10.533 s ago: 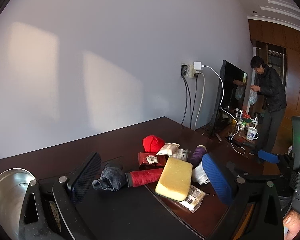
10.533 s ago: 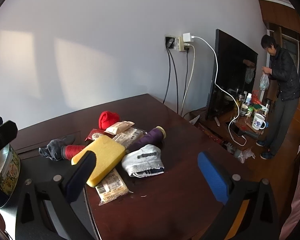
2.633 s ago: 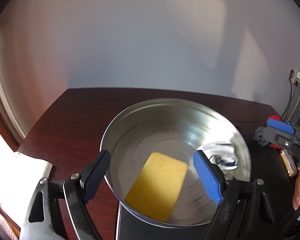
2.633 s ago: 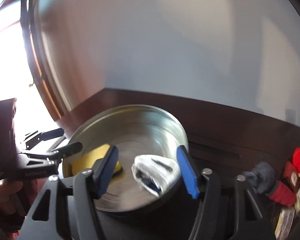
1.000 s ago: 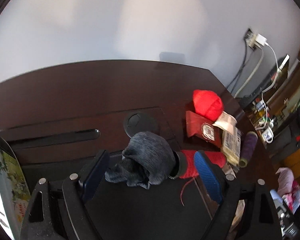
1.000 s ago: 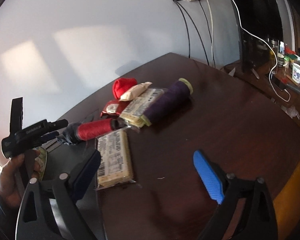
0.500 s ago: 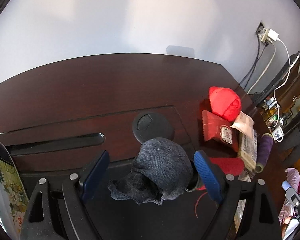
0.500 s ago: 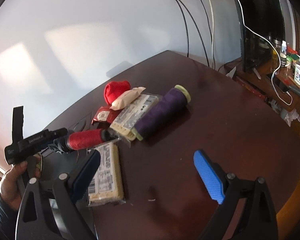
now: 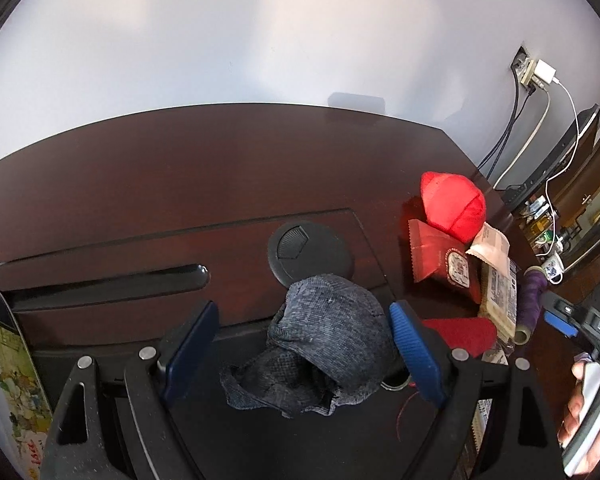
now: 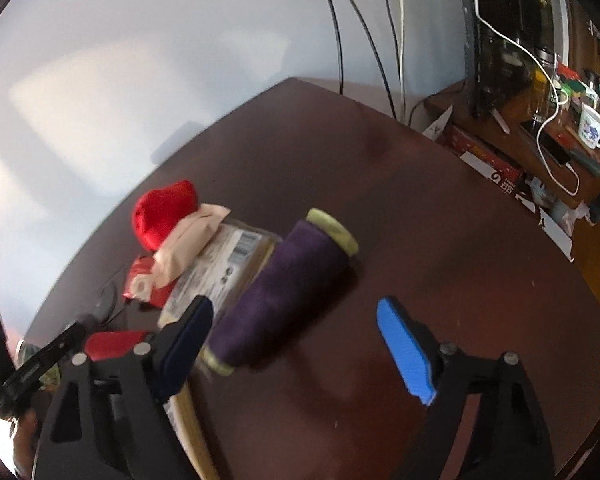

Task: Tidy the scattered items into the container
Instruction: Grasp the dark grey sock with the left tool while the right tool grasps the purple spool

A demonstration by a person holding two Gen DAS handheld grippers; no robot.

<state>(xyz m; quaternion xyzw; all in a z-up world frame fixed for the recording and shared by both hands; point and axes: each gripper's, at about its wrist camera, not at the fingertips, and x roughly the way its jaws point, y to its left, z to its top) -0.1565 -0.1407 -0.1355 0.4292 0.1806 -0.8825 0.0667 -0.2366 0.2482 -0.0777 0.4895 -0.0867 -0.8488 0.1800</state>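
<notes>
On the dark desk (image 9: 140, 168), the left tongs (image 9: 304, 344) stand spread around a crumpled grey sock (image 9: 332, 332), pads apparently clear of it; the right tongs (image 10: 296, 340), spread but just now narrowing, straddle the purple thread spool (image 10: 284, 292) beside wrapped snack packets (image 10: 220, 268).

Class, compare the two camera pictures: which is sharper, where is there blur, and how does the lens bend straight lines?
Left wrist view: sharp; the dark grey knitted cloth shows its weave; the dark wooden table's far edge bows into an arc.
Right wrist view: motion-smeared; the purple thread spool and red fabric ball have soft edges; pale sunlight patches lie on the white wall.
</notes>
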